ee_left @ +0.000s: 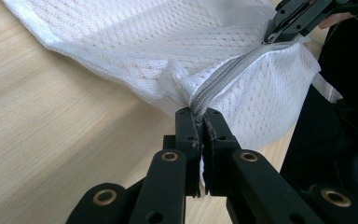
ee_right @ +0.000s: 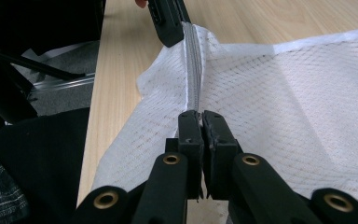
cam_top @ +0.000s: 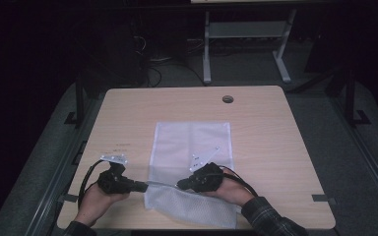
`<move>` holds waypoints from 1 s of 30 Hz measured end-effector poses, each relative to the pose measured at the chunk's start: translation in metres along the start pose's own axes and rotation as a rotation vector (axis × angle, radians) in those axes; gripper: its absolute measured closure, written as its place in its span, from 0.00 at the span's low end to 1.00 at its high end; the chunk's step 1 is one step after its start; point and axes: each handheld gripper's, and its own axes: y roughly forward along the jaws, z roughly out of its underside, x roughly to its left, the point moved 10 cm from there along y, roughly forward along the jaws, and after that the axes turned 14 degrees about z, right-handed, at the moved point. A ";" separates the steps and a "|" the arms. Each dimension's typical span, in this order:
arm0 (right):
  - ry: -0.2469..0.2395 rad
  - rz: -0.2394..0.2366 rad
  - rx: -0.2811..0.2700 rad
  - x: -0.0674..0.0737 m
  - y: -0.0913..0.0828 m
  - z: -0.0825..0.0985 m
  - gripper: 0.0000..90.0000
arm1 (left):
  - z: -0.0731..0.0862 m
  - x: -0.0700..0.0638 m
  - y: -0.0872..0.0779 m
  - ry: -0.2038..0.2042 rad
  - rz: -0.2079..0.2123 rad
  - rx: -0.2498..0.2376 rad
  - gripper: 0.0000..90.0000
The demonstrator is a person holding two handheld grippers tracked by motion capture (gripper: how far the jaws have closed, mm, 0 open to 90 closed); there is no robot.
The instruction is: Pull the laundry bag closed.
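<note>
A white mesh zip bag (cam_top: 192,142) lies flat in the middle of the wooden table (cam_top: 275,147), with its near edge lifted. Its grey zipper (ee_left: 233,70) runs taut along that edge between my two grippers. My left gripper (cam_top: 145,186) is shut on the zipper's left end (ee_left: 199,103). My right gripper (cam_top: 179,185) is shut on the zipper a short way to the right (ee_right: 193,105). In the left gripper view the right gripper (ee_left: 279,28) pinches the zipper at the top right. The right gripper view has the left gripper (ee_right: 170,23) at the top, on the zipper (ee_right: 192,60).
A round cable hole (cam_top: 228,99) sits near the table's far edge. A small printed label (cam_top: 121,145) lies left of the bag. Beyond the table stands a white metal frame (cam_top: 246,29) on a grey floor. Bare tabletop stretches to both sides of the bag.
</note>
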 end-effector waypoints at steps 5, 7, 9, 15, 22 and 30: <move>-0.003 0.006 0.004 -0.001 -0.003 0.003 0.96 | 0.001 0.001 -0.001 -0.001 -0.011 0.001 0.96; -0.001 0.006 0.000 -0.002 -0.004 0.003 0.96 | 0.001 0.001 -0.001 -0.001 -0.009 0.003 0.96; 0.003 0.008 0.006 -0.002 -0.005 0.005 0.96 | 0.001 0.001 -0.001 -0.001 -0.011 0.002 0.96; 0.008 0.018 0.006 -0.006 -0.011 0.009 0.96 | 0.001 0.001 -0.001 -0.004 -0.013 0.003 0.96; 0.009 0.019 0.006 -0.007 -0.014 0.012 0.96 | 0.001 0.002 -0.003 -0.009 -0.010 -0.001 0.96; 0.011 0.018 0.008 -0.006 -0.016 0.013 0.96 | 0.001 0.001 -0.002 -0.008 -0.011 0.002 0.96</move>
